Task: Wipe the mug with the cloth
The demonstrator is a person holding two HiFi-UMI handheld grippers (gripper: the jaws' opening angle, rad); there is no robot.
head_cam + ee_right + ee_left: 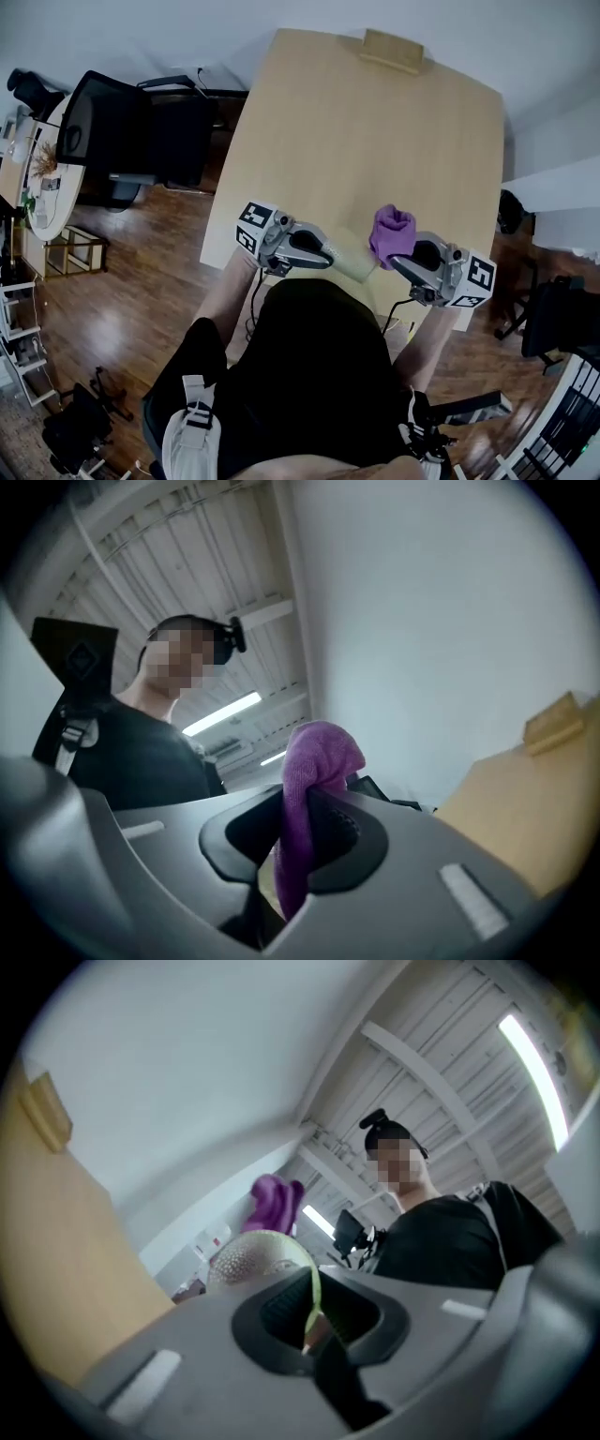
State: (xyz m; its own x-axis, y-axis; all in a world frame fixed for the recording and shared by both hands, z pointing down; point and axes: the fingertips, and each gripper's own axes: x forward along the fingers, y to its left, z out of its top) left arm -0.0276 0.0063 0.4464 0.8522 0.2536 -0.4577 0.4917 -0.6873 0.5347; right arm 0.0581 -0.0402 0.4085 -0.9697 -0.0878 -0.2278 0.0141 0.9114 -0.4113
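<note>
A pale green speckled mug hangs over the near edge of the table, just in front of the person's chest. My left gripper is shut on its rim. In the left gripper view the thin rim of the mug runs down between the jaws of the left gripper. A purple cloth is bunched up just right of the mug, touching or nearly touching it. My right gripper is shut on the cloth. In the right gripper view the cloth sticks up out of the right gripper.
The light wooden table stretches away ahead, with a small wooden block at its far edge. A black office chair stands to the left on the wooden floor. More chairs and shelving stand at the right.
</note>
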